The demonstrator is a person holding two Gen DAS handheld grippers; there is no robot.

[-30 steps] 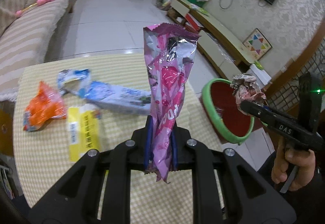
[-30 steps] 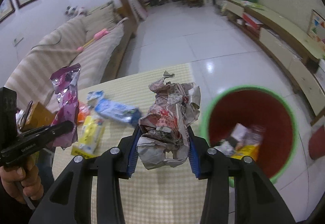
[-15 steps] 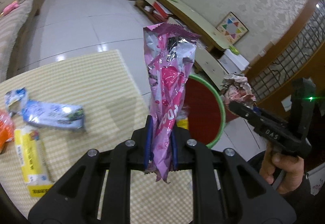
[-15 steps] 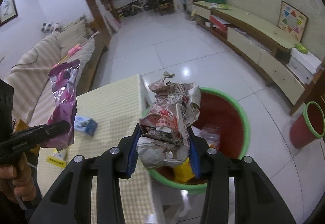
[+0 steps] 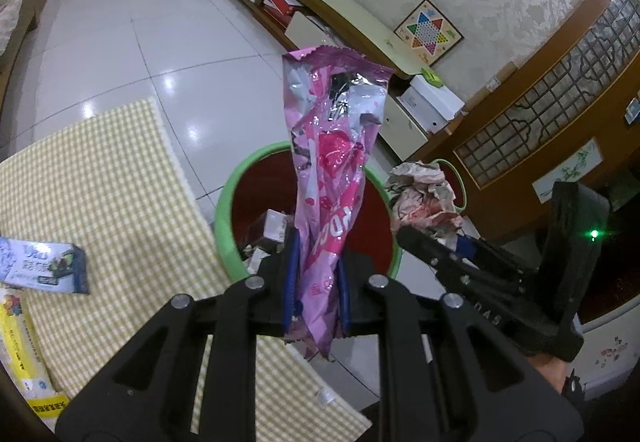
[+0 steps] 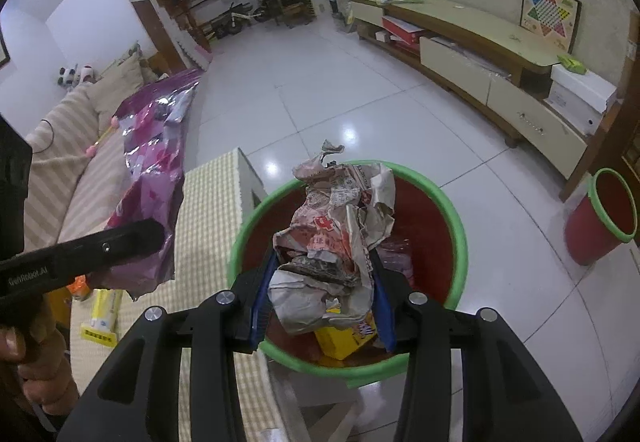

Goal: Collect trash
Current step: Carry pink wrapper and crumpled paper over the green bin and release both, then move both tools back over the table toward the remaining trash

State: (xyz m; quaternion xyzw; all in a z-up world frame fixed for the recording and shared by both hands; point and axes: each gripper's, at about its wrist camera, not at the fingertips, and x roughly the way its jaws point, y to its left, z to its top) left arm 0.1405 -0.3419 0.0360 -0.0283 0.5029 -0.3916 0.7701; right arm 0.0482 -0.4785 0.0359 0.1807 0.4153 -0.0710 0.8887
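Trash items noted: 1 pink foil wrapper [image 5: 332, 177], held upright, with its lower end clamped between the blue pads of the left gripper [image 5: 316, 282], and 1 crumpled newspaper wad [image 6: 340, 238], clamped between the blue pads of the right gripper [image 6: 324, 298]. Both grippers are closed on their loads. In the right wrist view the wad hangs directly over the opening of a red bin with a green rim [image 6: 460, 242], which stands on the white tiled floor just beside the table's edge; the bin already contains a yellow carton [image 6: 340, 342] and other scraps. In the left wrist view the wrapper stands in front of the same bin [image 5: 224, 209], with the paper wad [image 5: 424, 197] and the right gripper [image 5: 436, 242] just to its right. The table, covered by a yellow checked cloth [image 5: 100, 181], carries 2 further items at its left edge: a blue packet [image 5: 44, 266] and a yellow packet [image 5: 24, 354], lying near each other. A 2nd, smaller red bin with a green rim [image 6: 604, 217] stands well apart on the floor near a low TV cabinet [image 6: 480, 57]. A striped sofa [image 6: 60, 161] runs along the far side of the table.
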